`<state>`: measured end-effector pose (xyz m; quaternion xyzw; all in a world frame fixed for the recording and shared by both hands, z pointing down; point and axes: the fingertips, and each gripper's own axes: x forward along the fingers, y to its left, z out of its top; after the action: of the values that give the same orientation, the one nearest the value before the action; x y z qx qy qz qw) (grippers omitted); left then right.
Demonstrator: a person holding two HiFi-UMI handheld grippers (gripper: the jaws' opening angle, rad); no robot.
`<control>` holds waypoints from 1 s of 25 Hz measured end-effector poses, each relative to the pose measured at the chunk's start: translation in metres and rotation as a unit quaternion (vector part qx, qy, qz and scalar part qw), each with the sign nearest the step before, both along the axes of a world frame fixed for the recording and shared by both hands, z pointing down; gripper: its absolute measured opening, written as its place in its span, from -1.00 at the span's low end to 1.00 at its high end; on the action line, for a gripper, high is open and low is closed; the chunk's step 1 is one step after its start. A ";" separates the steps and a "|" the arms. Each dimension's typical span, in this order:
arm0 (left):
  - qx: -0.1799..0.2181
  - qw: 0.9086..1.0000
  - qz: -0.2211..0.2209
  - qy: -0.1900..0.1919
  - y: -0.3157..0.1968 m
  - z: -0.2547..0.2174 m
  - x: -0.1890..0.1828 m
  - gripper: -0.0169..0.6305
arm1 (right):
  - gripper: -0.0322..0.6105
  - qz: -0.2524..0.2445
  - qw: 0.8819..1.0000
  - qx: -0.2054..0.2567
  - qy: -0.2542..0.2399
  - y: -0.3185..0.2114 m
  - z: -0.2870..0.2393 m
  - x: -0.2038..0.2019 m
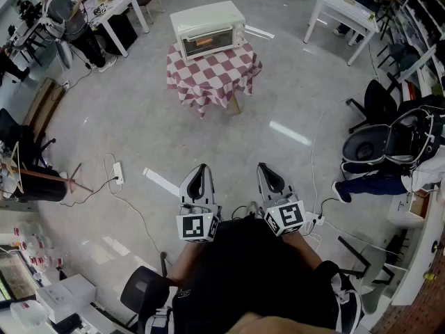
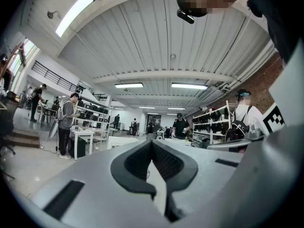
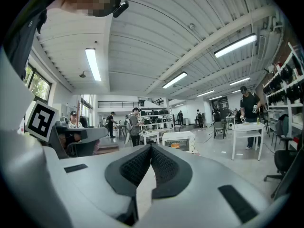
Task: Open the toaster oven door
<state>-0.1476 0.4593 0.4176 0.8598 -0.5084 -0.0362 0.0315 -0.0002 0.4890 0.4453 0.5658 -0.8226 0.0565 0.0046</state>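
A cream toaster oven [image 1: 208, 29] with its glass door closed stands on a small table under a red-and-white checked cloth [image 1: 212, 72], far ahead in the head view. The right gripper view also catches the toaster oven [image 3: 179, 141] in the distance. My left gripper [image 1: 201, 170] and right gripper [image 1: 265, 169] are held close to the person's body, well short of the table, both shut with nothing between the jaws. In the left gripper view the closed pads [image 2: 152, 159] meet in front of the room; the oven is hidden there.
A power strip [image 1: 118, 173] and cables trail across the grey floor at left. White tables [image 1: 345, 8] stand at the back right, a desk [image 1: 118, 9] with people at the back left. Black office chairs [image 1: 379, 141] sit at right.
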 end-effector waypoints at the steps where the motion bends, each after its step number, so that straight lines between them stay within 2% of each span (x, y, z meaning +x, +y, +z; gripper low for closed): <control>1: -0.002 1.000 -0.001 0.000 0.000 0.003 -0.001 -0.92 | -0.82 0.000 1.000 0.001 0.000 -0.001 0.000 0.000; 15: -0.007 1.000 -0.014 -0.002 0.001 0.010 0.012 -0.92 | -0.82 -0.009 1.000 0.007 0.001 -0.001 0.001 0.014; 25: -0.005 1.000 -0.015 0.004 0.008 0.013 0.062 -0.92 | -0.82 -0.028 1.000 0.007 0.007 0.000 0.008 0.055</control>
<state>-0.0854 0.4669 0.4301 0.8516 -0.5216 -0.0370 0.0373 0.0550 0.4889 0.4537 0.5429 -0.8385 0.0463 0.0078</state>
